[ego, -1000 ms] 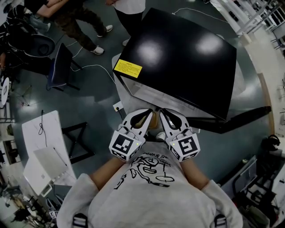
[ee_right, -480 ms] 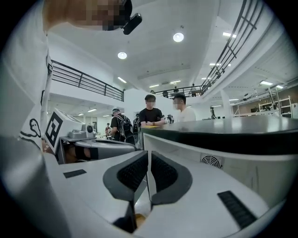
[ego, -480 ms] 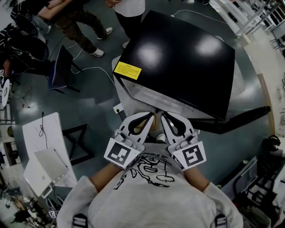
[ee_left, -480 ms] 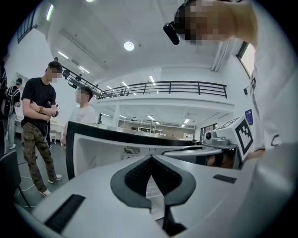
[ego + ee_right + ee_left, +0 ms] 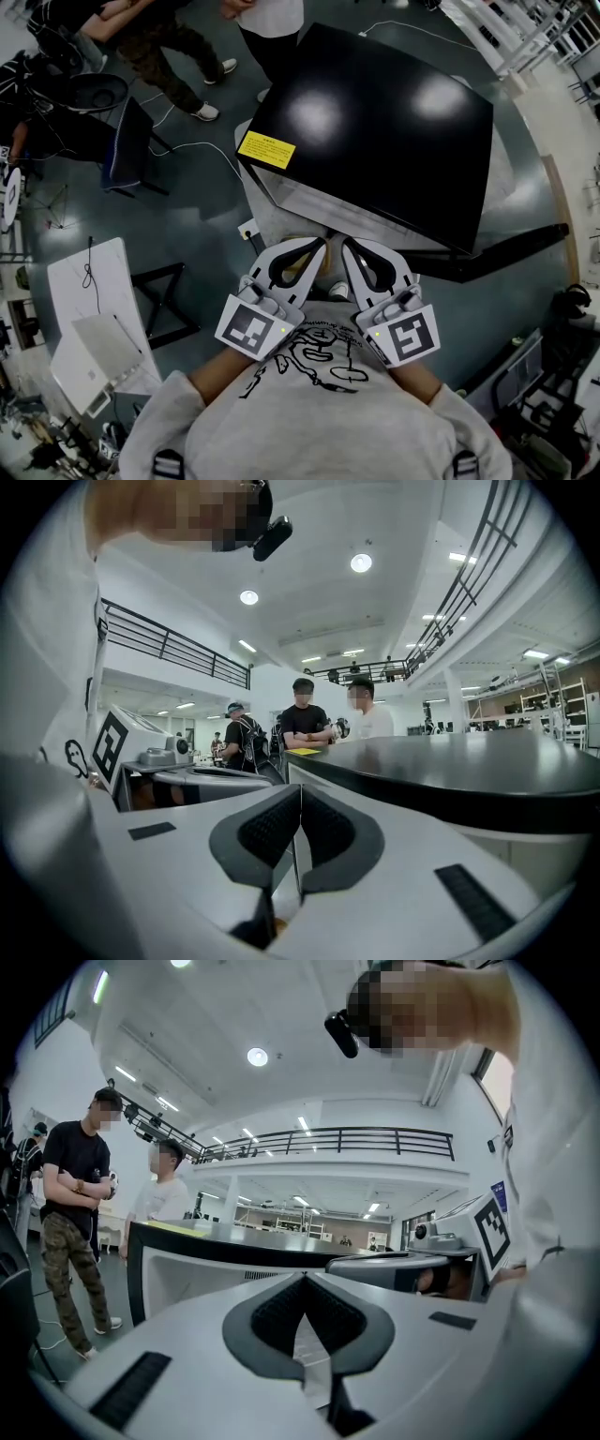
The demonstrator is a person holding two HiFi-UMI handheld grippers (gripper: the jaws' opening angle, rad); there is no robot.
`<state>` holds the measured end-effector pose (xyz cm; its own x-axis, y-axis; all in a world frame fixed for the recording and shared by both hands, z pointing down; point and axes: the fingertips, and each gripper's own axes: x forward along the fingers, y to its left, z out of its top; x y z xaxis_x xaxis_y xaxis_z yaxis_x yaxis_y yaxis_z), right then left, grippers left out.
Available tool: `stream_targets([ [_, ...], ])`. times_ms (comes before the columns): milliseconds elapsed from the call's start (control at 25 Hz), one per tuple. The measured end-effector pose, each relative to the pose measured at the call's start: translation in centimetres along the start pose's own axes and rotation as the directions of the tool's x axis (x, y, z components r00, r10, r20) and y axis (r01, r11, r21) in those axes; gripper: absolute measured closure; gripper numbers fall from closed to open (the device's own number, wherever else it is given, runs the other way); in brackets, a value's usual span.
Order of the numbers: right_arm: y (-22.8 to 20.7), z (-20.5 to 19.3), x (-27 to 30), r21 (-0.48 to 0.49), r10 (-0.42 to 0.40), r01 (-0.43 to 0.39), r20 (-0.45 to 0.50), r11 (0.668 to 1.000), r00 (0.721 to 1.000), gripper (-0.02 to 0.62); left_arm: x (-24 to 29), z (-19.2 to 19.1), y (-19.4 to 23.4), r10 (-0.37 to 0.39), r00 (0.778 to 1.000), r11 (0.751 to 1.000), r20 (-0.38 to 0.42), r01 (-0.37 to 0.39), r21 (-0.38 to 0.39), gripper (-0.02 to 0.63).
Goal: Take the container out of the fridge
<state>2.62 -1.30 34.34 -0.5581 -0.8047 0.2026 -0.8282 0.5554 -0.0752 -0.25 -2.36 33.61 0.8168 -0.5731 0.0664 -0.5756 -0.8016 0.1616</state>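
The left hand-held gripper [image 5: 317,249] and the right hand-held gripper [image 5: 346,247] are held side by side close to the person's chest. Each has its jaws pressed together with nothing between them. The black-topped fridge [image 5: 375,122] stands just ahead. The container shows in no view, so it is presumably inside, and I cannot tell whether the door is open.

The main risk is reaching in blind. With the container's place and shape unknown, jaws that are not spread wide enough before they reach it could push it back or tip it. The two tools sit almost touching, so they could knock together when one moves off. Two bystanders [image 5: 272,23] stand right at the fridge's far side, and a cable [image 5: 202,141] trails on the floor near them.
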Motion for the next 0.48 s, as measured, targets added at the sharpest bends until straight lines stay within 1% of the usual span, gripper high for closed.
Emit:
stream_targets([
  [480,-1.0,0.3,-0.1,0.001,-0.008,0.008,0.004,1.000,1.000,0.568,1.1,0.4,-0.2,-0.008,1.000,1.000,0.004,0.008,-0.003,0.594],
])
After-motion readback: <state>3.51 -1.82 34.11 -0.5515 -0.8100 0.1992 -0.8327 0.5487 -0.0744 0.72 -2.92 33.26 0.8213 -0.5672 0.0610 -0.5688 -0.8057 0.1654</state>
